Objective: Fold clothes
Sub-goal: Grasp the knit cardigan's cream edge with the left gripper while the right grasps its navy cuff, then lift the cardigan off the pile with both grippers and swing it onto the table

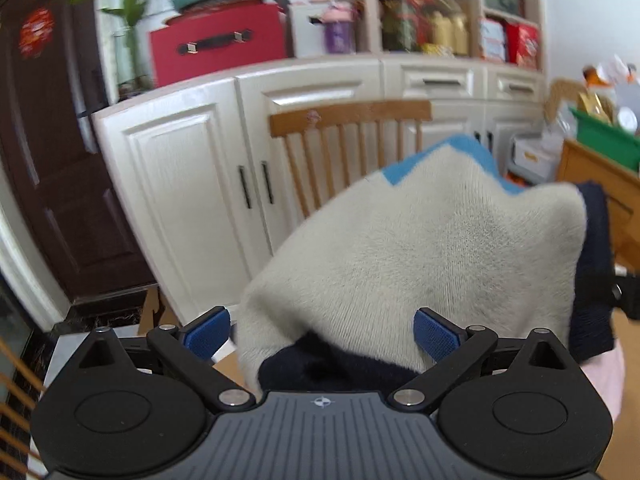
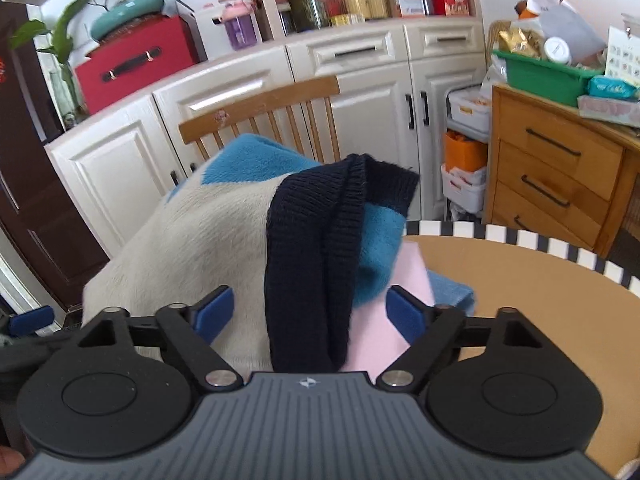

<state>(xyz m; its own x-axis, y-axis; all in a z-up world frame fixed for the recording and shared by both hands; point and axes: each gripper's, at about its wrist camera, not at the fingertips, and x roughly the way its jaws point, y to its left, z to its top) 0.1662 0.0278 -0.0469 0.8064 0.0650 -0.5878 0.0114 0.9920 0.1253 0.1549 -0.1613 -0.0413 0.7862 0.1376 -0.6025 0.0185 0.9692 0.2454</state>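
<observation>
On the left, we saw the left gripper (image 1: 322, 338) with its blue pads (image 1: 208, 338) spread wide, the cream part of a fleecy sweater (image 1: 420, 248) bunched between them and not visibly pinched. The sweater, cream with blue patches and a navy ribbed hem (image 2: 312, 260), rose in a loose heap in front of a wooden chair (image 1: 348, 120) and white cabinets (image 1: 180, 184).

To the right, the right gripper (image 2: 310, 314) was also spread, its pads either side of the hanging navy hem and a pink garment (image 2: 380, 320), with no clear pinch. Further right lay the round tan table (image 2: 520, 280).

We judged that a good fold needed each gripper to close on one clean edge only, leaving the pink cloth out.
</observation>
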